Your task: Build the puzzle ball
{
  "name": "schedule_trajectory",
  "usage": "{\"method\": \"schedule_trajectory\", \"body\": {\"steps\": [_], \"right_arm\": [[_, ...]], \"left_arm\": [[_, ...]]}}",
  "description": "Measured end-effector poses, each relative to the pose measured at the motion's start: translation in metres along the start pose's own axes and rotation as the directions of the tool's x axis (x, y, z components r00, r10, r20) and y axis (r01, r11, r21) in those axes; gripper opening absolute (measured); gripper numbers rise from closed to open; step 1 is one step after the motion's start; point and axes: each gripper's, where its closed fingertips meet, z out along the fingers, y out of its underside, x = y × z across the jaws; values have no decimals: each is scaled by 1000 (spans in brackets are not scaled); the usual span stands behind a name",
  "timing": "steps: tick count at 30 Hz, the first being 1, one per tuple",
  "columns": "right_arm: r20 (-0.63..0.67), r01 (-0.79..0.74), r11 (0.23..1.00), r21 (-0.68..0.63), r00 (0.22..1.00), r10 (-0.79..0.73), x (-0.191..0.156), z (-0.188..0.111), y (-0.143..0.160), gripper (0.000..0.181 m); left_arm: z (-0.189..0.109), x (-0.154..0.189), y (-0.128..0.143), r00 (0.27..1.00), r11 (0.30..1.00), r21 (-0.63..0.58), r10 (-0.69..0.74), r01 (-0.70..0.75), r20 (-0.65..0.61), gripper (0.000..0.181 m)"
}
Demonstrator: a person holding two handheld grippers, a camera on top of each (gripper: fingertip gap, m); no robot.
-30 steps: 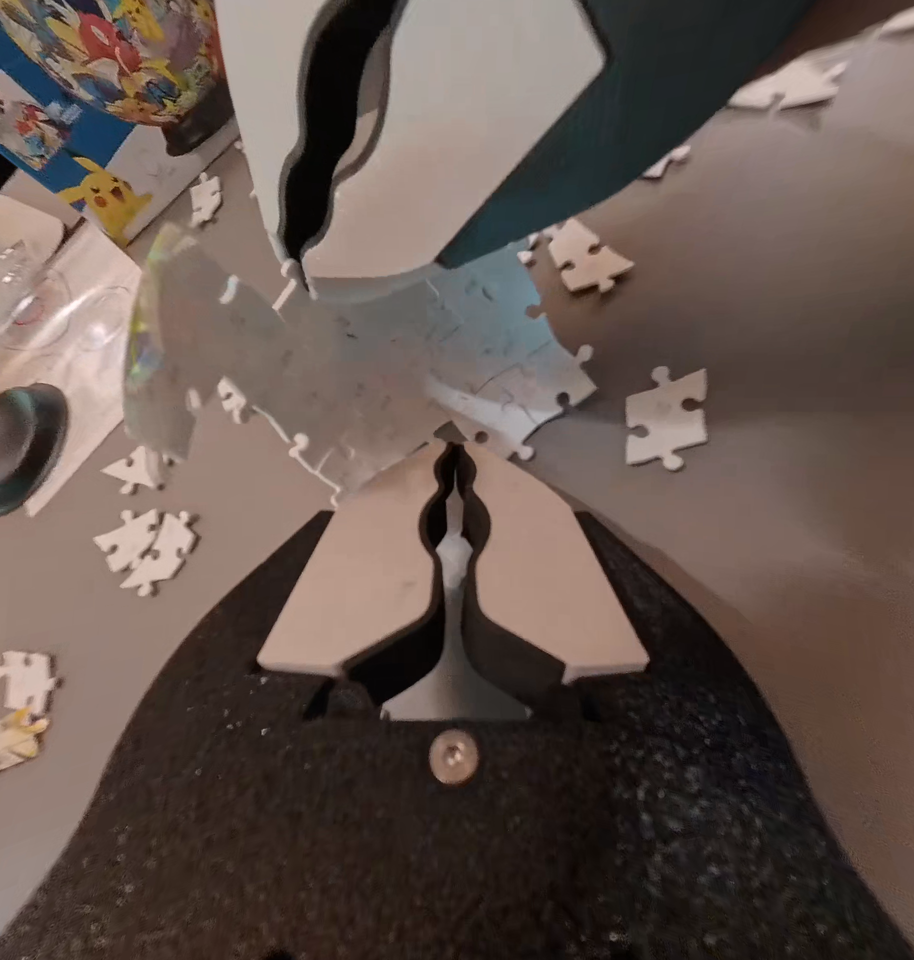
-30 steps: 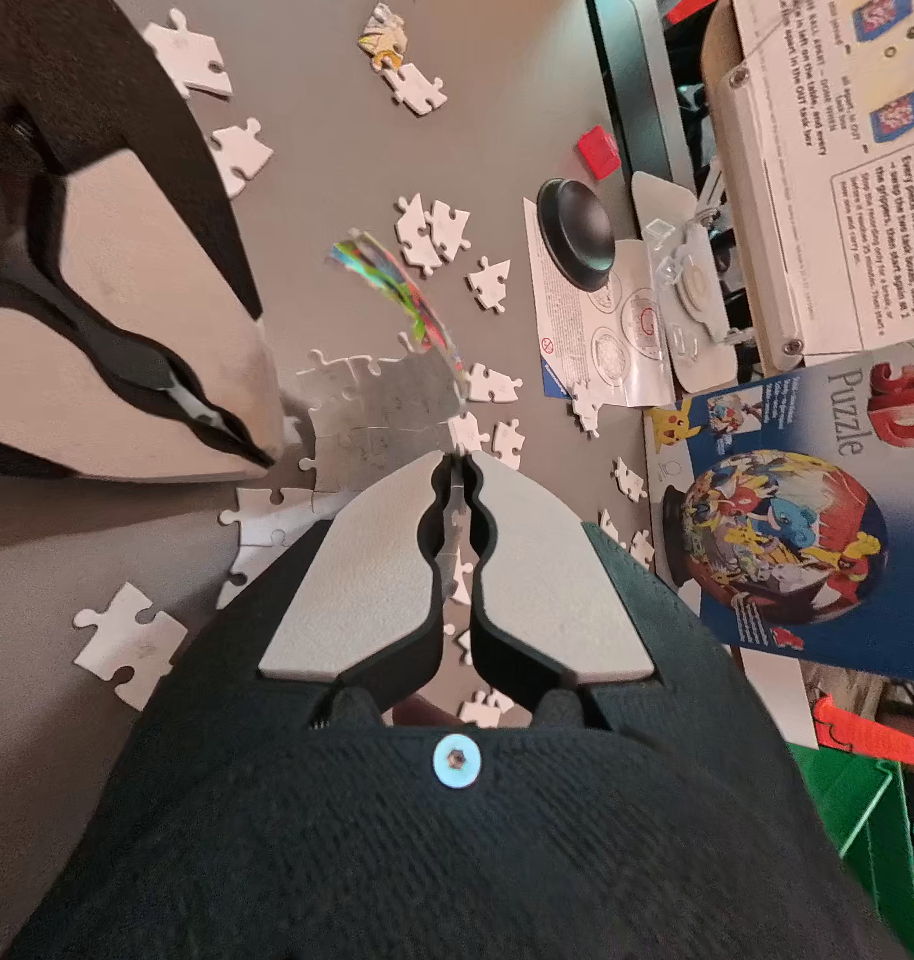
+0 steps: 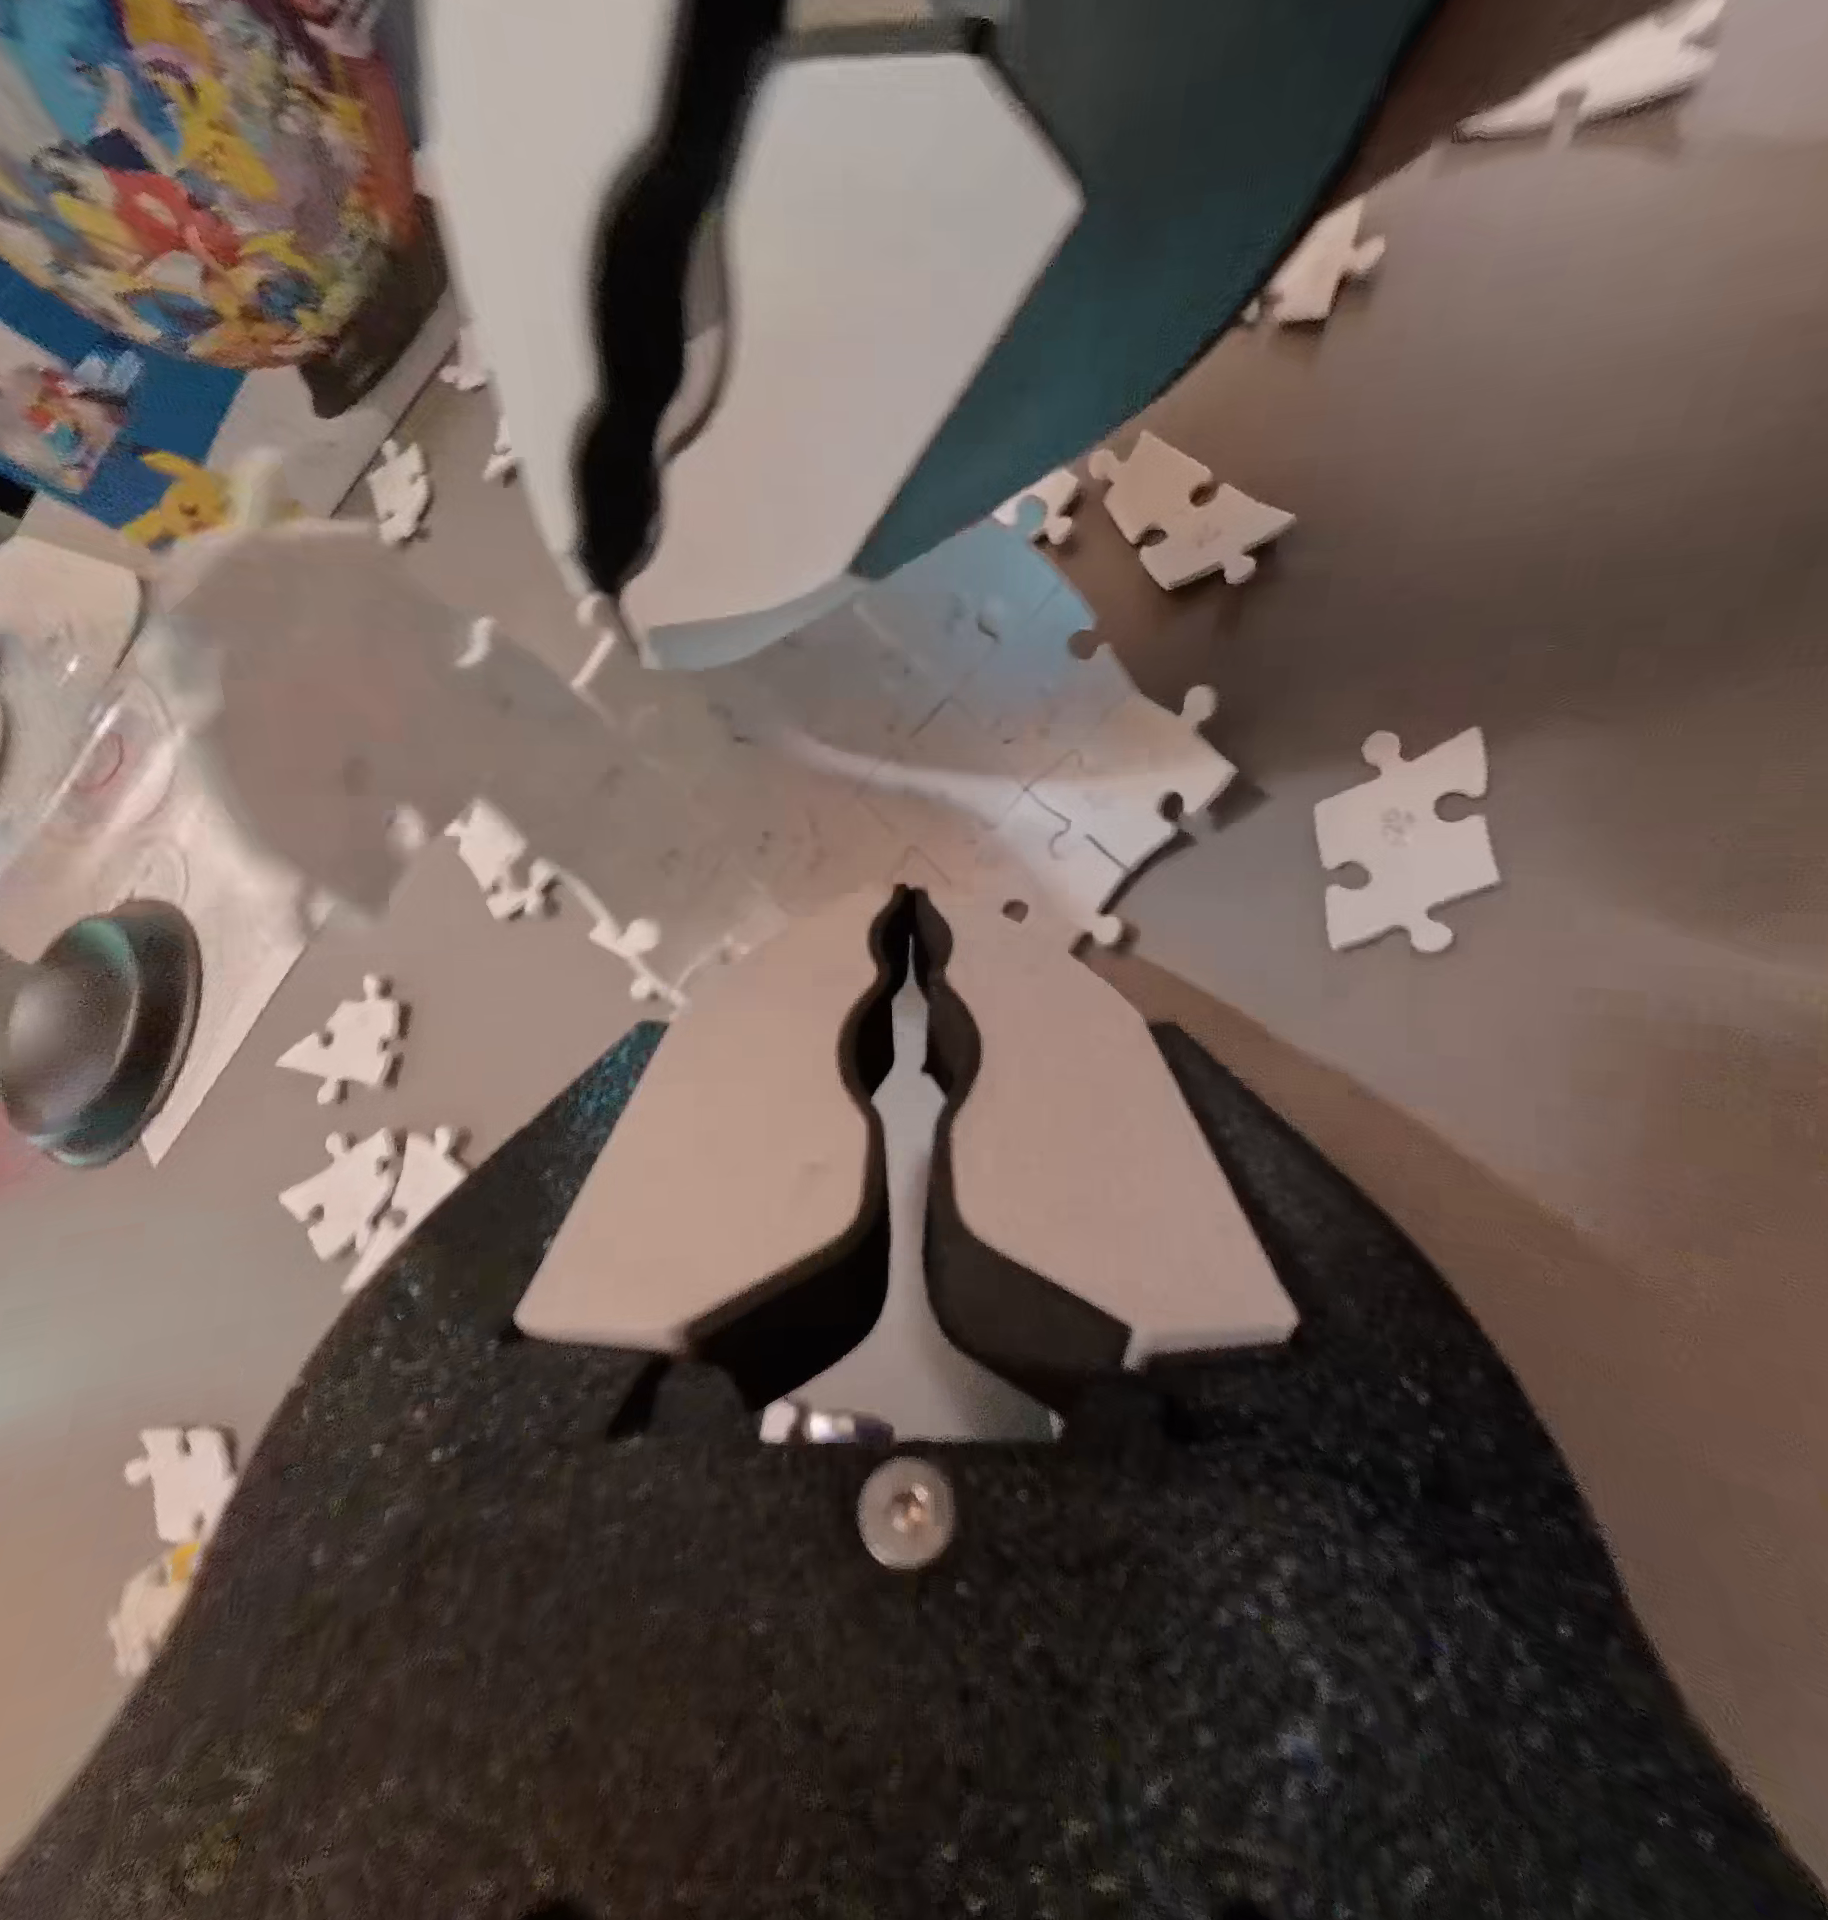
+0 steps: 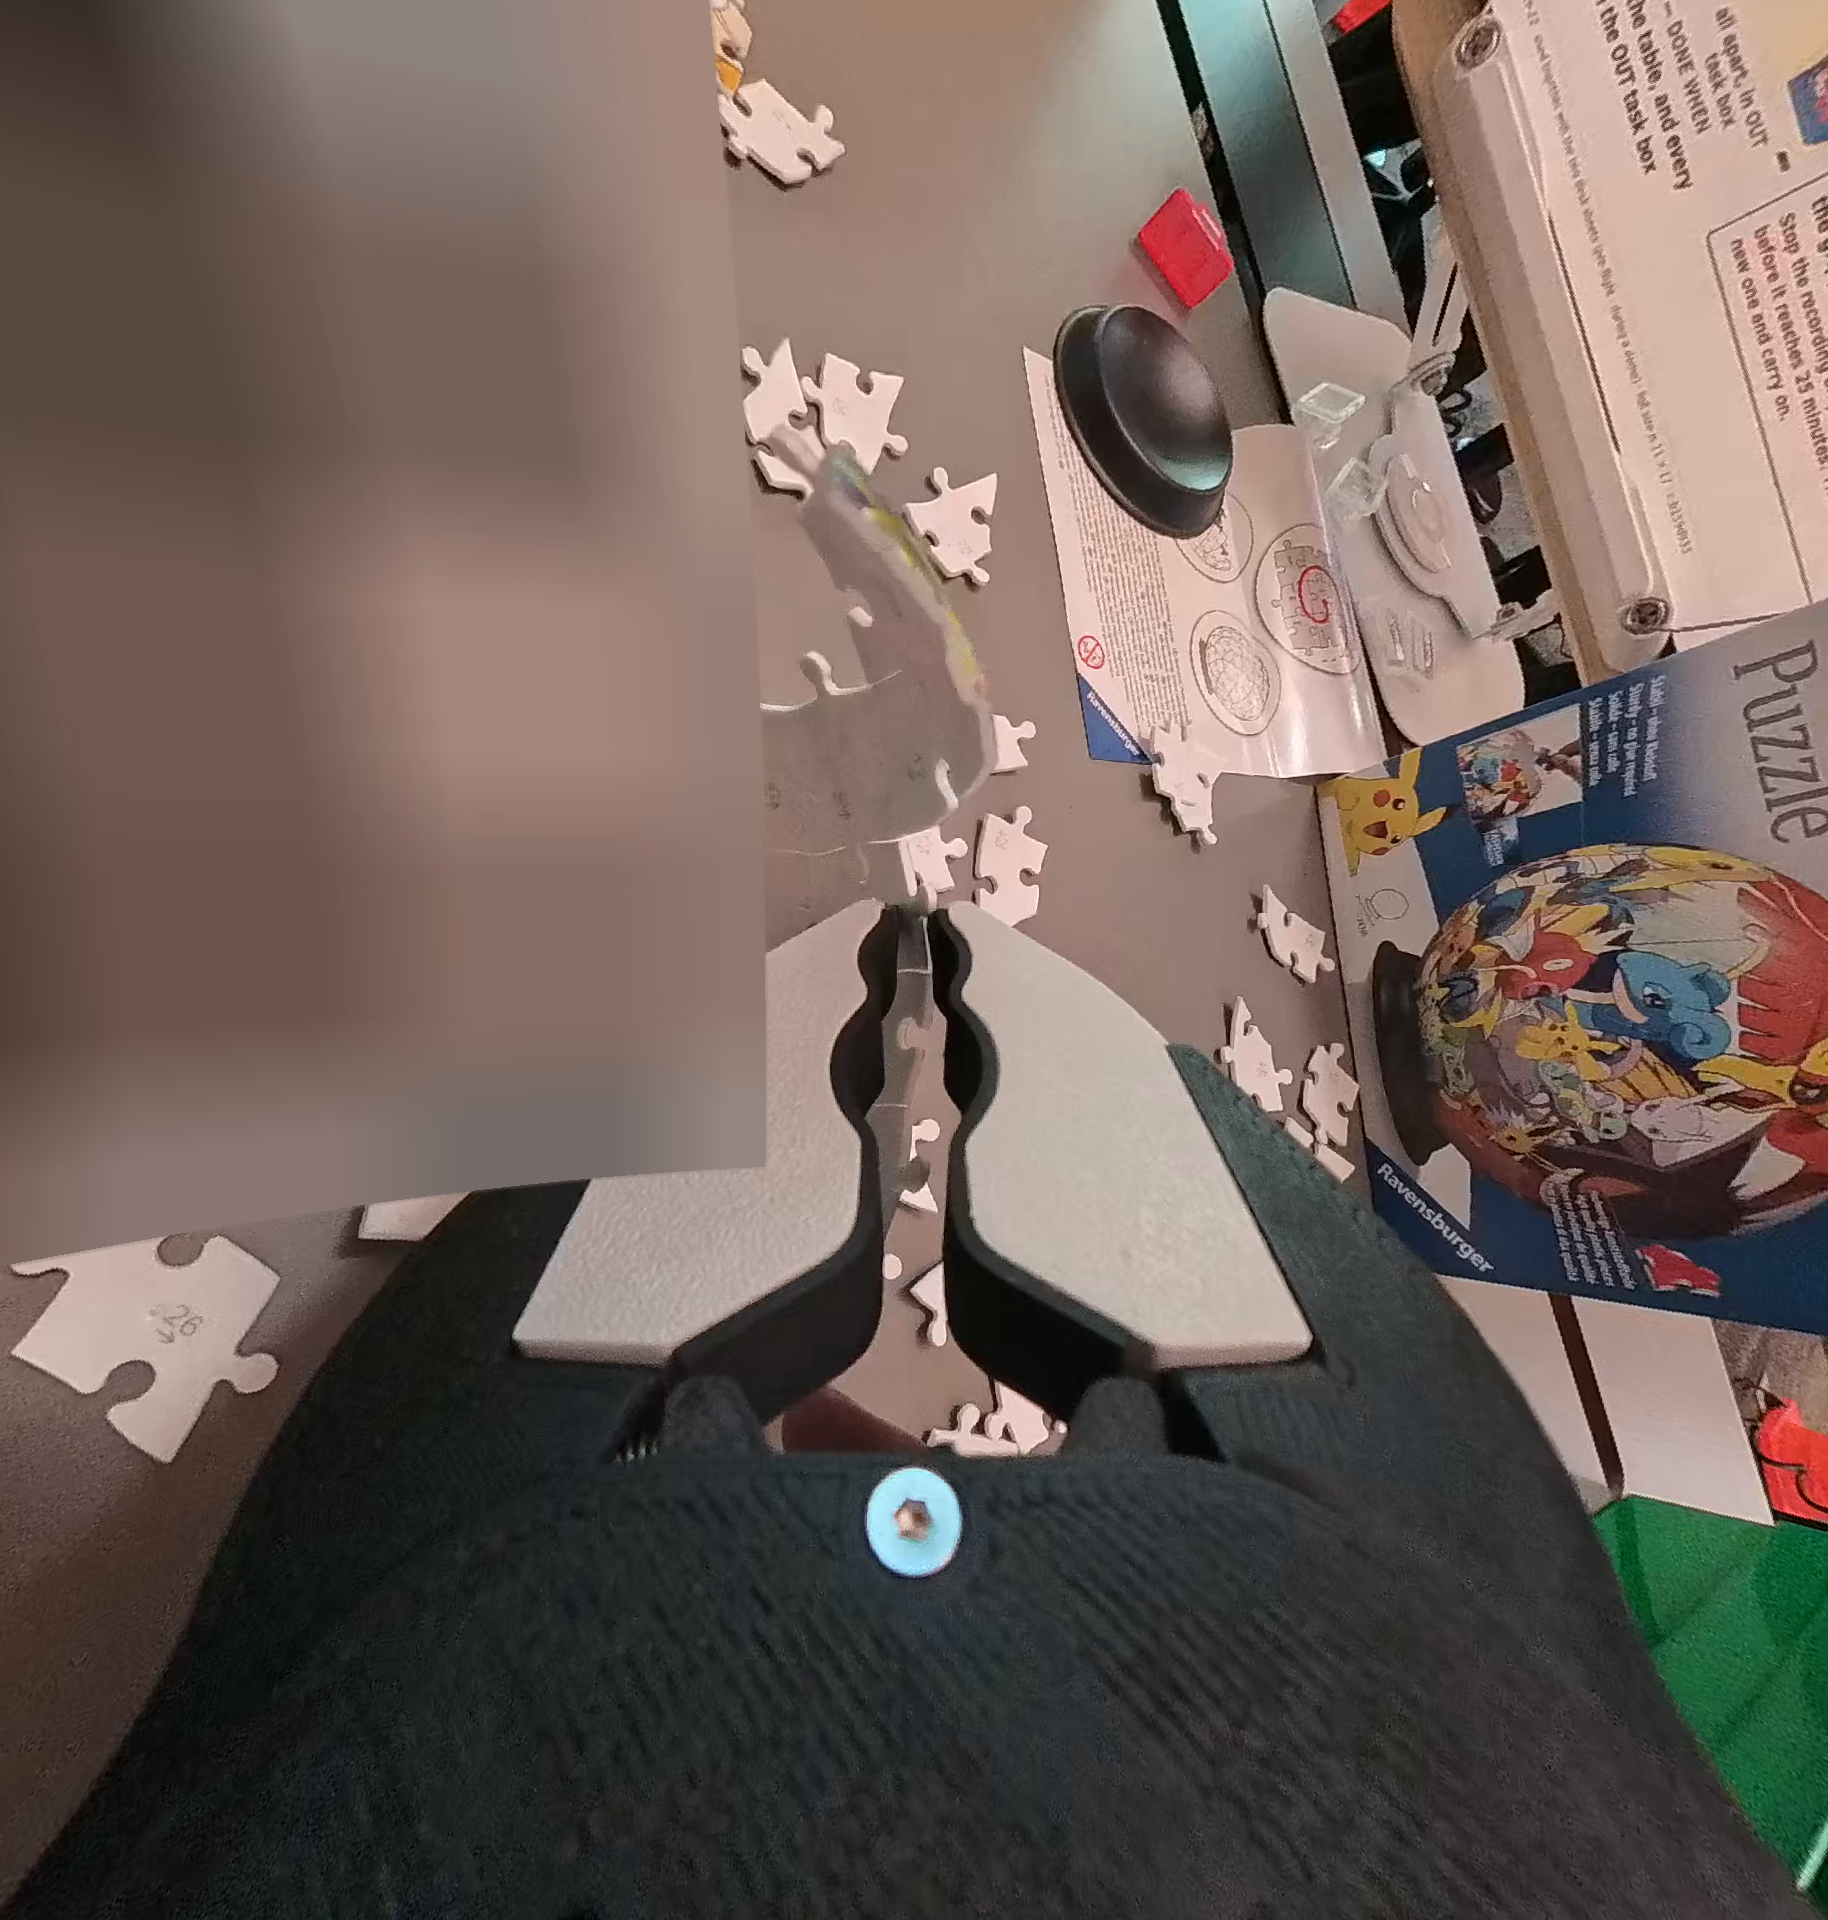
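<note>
The grey matte surface takes most of both views, and soft light makes a pale band on it. At its far edge stands a dark flat panel, and behind the panel a white box with a printed sheet. Near the surface edge, below the panel, a green container shows.

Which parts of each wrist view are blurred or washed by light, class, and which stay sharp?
Left wrist view: the assembled puzzle section smears toward its left end, the right gripper above it looks soft, and pale light falls on the section's right part. Right wrist view: a mosaic patch hides the upper left; the puzzle box and loose pieces stay sharp.
</note>
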Motion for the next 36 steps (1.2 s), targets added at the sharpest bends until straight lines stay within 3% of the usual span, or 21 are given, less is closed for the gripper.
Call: {"method": "schedule_trajectory", "body": {"steps": [3,7,11,16,26,33,36], "right_arm": [[-10,18,1000,-5,1000,-18,-1,0,-2,6],[-15,41,999,-8,999,-41,-2,0,-6,6],[-15,49,999,-11,999,-49,-4,0,-7,6],[-15,53,998,-19,998,-54,-4,-1,-6,6],[-10,52,999,-13,999,-52,-4,-1,-6,6],[-7,51,999,-11,999,-51,-4,-2,-6,6],[-8,53,999,-12,999,-53,-4,-2,-6,6]], "left_arm": [[-18,0,14,994,995,-29,-101,99,-46,0],[-29,13,46,978,974,-163,-177,159,-106,38],[-33,19,49,986,988,-129,-105,89,-130,35],[-30,25,47,974,983,-144,-136,111,-181,40],[-31,20,48,969,973,-144,-201,181,-141,38],[-39,28,43,961,995,-89,-67,44,-268,60],[-38,34,45,932,994,-102,-74,41,-354,59]]}}
